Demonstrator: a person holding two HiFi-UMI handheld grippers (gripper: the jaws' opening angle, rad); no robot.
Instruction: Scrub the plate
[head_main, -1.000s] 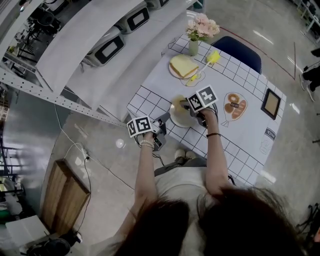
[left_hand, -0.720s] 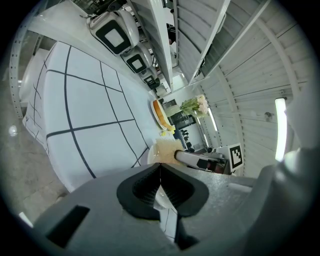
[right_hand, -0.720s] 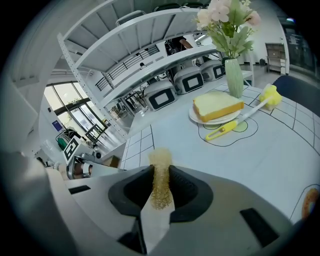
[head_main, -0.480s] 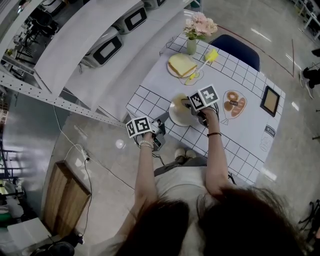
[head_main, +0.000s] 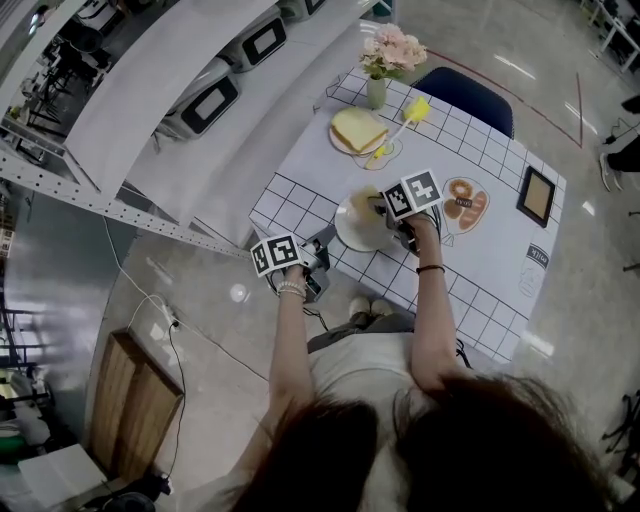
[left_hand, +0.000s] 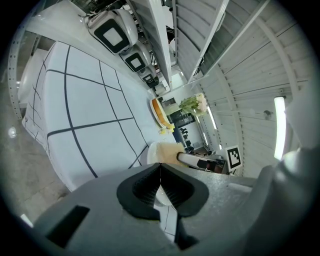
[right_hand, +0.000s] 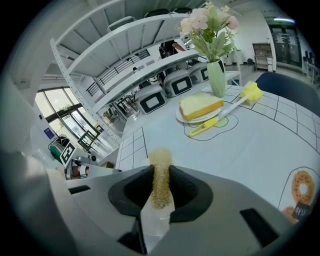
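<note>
A round cream plate (head_main: 352, 233) lies near the front left corner of the gridded table. My left gripper (head_main: 327, 244) is shut on the plate's near rim, and the plate's white edge (left_hand: 152, 152) shows beyond the closed jaws (left_hand: 160, 172). My right gripper (head_main: 378, 208) is over the plate and is shut on a golden-brown fibre scrub pad (right_hand: 160, 172). The pad (left_hand: 167, 151) rests against the plate's surface. The plate's white surface (right_hand: 152, 221) shows just below the right gripper (right_hand: 160, 184).
A second plate with a yellow sponge (head_main: 357, 131), a yellow brush (head_main: 404, 122) and a vase of flowers (head_main: 390, 55) stand at the table's far side. A doughnut picture (head_main: 465, 205) and a small frame (head_main: 536, 197) lie to the right. A blue chair (head_main: 470, 100) and metal shelving (head_main: 190, 100) flank the table.
My right gripper with the scrub pad has shifted slightly rightward across the plate. The left gripper and the plate stay where they were.
</note>
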